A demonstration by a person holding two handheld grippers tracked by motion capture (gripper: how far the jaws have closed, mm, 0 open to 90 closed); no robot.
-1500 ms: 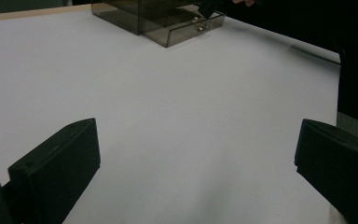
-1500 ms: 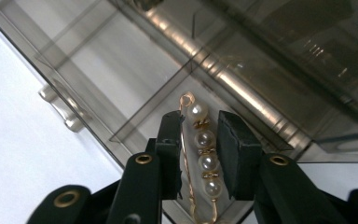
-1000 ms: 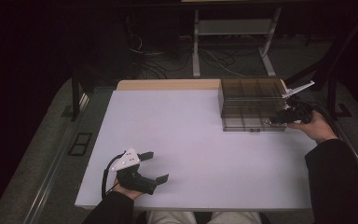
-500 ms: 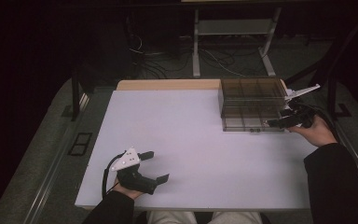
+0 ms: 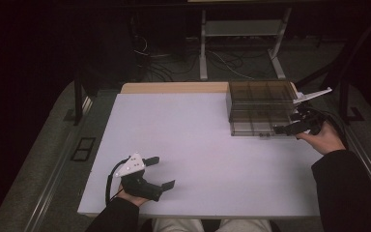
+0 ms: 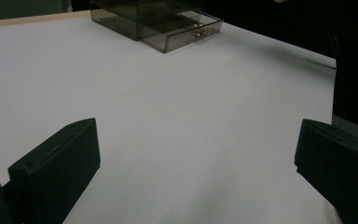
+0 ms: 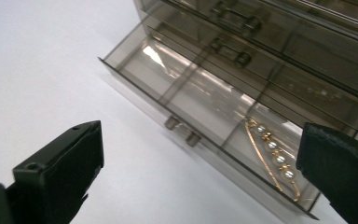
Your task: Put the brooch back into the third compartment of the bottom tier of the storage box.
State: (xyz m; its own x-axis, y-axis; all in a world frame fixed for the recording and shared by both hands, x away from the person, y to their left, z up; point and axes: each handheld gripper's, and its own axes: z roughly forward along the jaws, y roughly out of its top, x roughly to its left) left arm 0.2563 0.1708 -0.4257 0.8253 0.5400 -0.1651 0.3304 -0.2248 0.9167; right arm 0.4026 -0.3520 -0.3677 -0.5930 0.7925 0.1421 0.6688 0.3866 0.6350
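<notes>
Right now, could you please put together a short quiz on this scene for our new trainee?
1. True or false: the bottom drawer of the smoky plastic organizer stands pulled out.
2. What lies in that drawer? A) a gold bracelet with pearls B) a watch C) a key
3. How do the fingers of the right gripper stand, and is anything between them?

Key: 1 true. 2 A, the bracelet in the drawer's right-hand compartment. 3 Apart, having just opened, with nothing between them.
</notes>
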